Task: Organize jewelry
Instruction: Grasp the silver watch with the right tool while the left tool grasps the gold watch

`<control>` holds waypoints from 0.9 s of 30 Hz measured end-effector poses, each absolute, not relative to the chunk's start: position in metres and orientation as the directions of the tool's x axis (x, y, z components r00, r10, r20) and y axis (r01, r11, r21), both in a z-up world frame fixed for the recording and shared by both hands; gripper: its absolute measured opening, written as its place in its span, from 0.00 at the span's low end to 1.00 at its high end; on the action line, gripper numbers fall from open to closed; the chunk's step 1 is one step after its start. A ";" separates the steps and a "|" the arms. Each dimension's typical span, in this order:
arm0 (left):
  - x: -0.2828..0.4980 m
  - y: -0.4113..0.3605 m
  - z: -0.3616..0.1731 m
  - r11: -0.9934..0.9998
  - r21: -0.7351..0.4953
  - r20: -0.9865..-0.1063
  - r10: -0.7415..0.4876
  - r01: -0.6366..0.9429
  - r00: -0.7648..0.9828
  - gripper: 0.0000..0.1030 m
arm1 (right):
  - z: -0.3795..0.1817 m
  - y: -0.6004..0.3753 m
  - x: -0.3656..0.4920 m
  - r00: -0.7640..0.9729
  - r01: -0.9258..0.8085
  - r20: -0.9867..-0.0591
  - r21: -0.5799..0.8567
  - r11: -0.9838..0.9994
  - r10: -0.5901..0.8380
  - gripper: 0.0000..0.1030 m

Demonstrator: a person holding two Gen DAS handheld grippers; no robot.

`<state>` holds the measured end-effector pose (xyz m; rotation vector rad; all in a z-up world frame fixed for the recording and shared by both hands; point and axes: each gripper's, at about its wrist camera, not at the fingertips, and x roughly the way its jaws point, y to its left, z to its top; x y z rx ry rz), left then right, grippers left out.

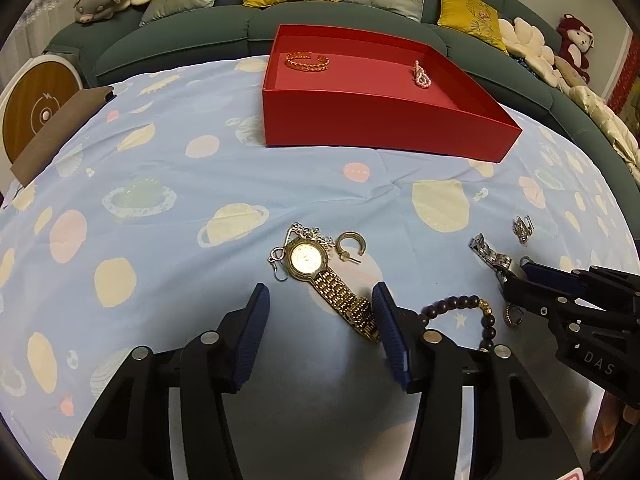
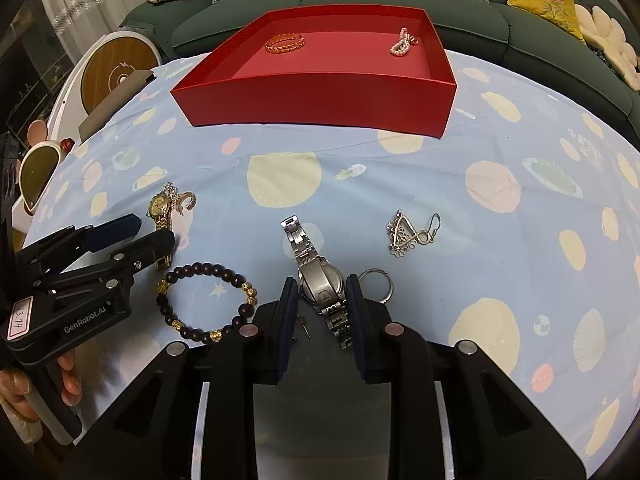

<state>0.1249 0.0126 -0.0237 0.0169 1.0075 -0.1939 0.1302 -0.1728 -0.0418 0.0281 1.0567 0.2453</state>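
On the planet-print cloth, a gold watch point(image 1: 306, 258) lies with its strap running between the fingers of my left gripper point(image 1: 321, 287). That gripper is open, and its left pad stands clear of the strap. My right gripper point(image 2: 322, 280) is shut on the case of a silver watch point(image 2: 304, 240), which rests on the cloth. A dark bead bracelet point(image 2: 204, 268) lies between the two grippers. Beside the right finger lies a ring point(image 2: 376, 269), and a silver earring point(image 2: 404, 236) sits further out. The red box point(image 2: 312, 96) holds a gold bangle point(image 2: 285, 44) and a pearl piece point(image 2: 402, 44).
A hoop earring point(image 1: 351, 243) and a silver chain point(image 1: 310, 234) lie by the gold watch. Behind the table runs a green sofa point(image 1: 180, 44) with cushions and plush toys. A round wood-faced device point(image 1: 40, 108), brown card point(image 1: 60, 132) and sunglasses point(image 2: 36, 172) sit at the left edge.
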 end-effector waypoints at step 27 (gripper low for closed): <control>0.131 0.013 -0.023 0.990 -0.064 -0.812 -0.126 0.129 0.569 0.09 | -0.042 -0.169 0.131 0.472 -0.176 -0.856 0.143 0.974 0.211 0.24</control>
